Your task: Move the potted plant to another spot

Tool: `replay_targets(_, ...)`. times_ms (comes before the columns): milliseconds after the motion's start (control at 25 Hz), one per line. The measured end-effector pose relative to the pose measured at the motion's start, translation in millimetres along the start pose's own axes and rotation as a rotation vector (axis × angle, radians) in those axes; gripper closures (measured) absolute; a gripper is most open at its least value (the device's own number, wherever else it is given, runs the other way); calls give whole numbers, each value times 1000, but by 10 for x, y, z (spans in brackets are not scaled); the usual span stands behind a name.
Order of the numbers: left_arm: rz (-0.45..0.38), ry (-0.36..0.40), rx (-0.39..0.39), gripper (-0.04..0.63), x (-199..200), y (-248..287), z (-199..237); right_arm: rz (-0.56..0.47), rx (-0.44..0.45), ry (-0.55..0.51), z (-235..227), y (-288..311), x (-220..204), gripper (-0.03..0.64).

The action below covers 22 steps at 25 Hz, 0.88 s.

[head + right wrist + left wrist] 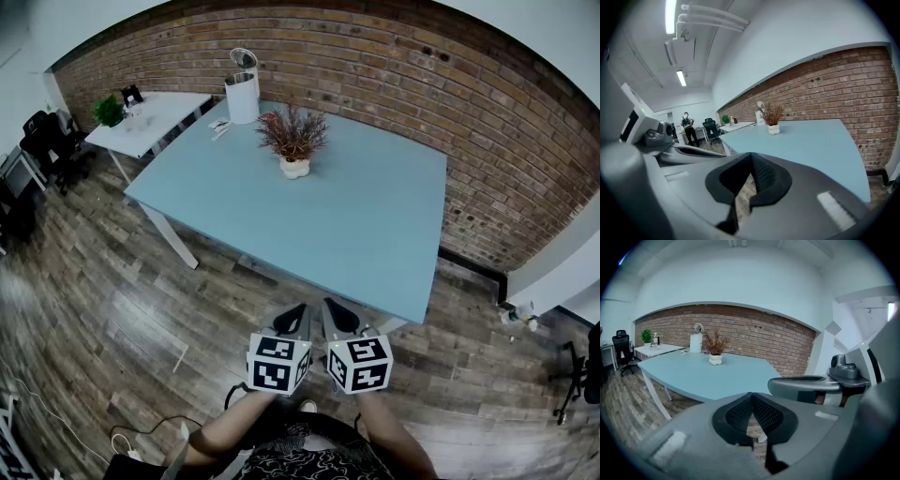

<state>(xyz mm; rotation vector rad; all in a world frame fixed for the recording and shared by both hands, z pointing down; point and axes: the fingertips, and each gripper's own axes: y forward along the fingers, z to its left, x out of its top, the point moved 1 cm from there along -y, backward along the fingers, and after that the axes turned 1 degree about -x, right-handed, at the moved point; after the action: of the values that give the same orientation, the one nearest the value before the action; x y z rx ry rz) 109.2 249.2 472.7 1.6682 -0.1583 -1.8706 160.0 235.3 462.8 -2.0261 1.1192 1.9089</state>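
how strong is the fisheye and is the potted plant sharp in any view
Head view: heavy fisheye, the brick wall bows into an arc and the corners go black, yet the potted plant is fairly sharp under even light. Left gripper view: dim and bluish, plant small, the left tongs up close look soft. Right gripper view: the ceiling light blows out to white glare, scene tilted.

The plant (292, 134) stands upright ahead of me on the far part of the blue table (366, 220), its reddish-brown fronds spreading from a small white pot (294, 168).

Head and gripper views, shared table (375, 216)
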Motion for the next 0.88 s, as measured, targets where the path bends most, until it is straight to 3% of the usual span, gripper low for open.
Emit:
replay_targets(480, -4, -38, 54, 597, 19, 114, 190, 22, 81, -30, 55, 240, 4, 611)
replay_targets(880, 4, -55, 42, 595, 210, 447, 684, 49, 71, -29, 1, 835, 139, 611)
